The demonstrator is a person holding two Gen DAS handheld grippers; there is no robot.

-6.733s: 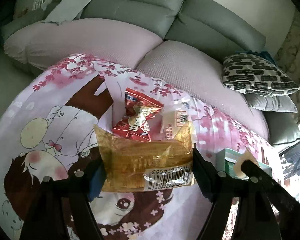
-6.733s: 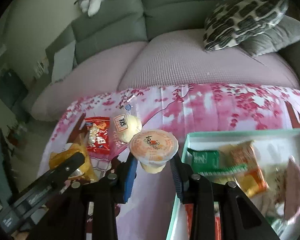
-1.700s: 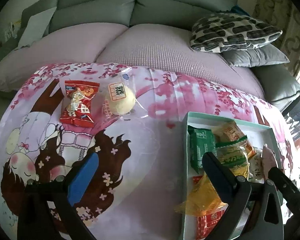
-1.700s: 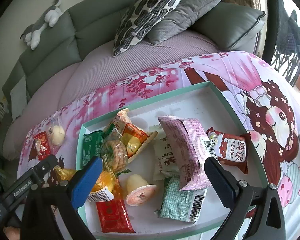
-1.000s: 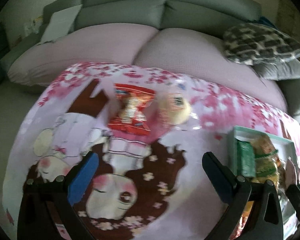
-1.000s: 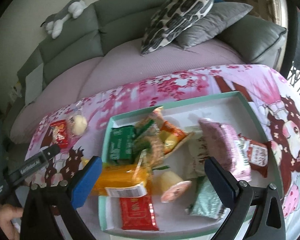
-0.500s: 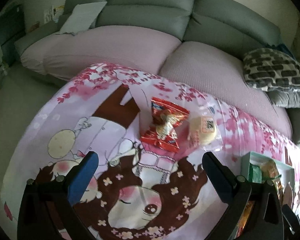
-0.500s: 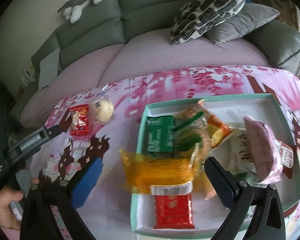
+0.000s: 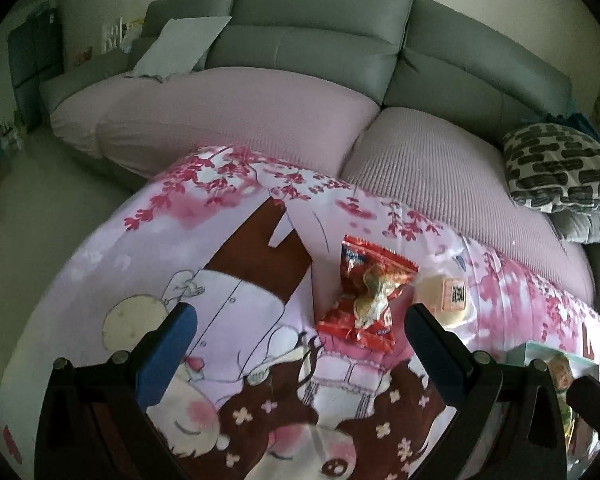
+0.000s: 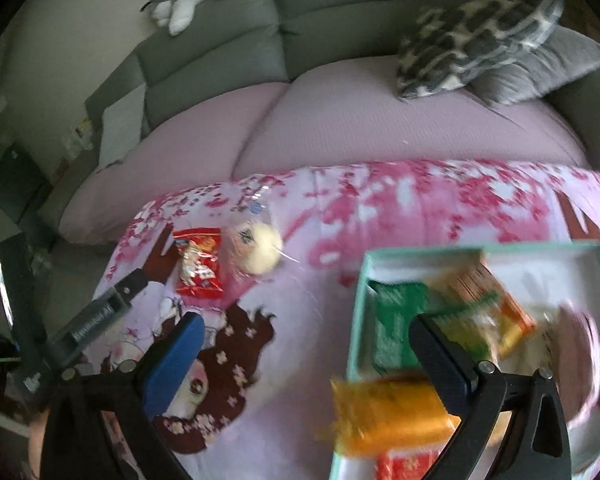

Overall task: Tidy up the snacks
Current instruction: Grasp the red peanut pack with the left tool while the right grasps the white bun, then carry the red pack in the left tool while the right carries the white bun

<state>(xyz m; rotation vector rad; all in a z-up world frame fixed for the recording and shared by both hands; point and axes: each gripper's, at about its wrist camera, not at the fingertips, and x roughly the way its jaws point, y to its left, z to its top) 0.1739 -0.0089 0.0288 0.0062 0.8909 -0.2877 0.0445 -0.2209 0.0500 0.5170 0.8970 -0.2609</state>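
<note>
Two snacks remain outside the box: a red packet (image 9: 370, 296) lying just ahead of the left gripper (image 9: 300, 332), between and slightly beyond its spread, empty fingers, and a round bun in clear wrap (image 9: 446, 300) touching the packet's right side, just past the right fingertip, both on the cartoon-print cloth (image 9: 236, 280). The teal box (image 10: 358, 320), ahead-right of the right gripper (image 10: 306, 348), already holds several packets, an orange one (image 10: 388, 412) overhanging its near-left wall. Right gripper likewise spread and empty; judged mostly done, two pieces left.
</note>
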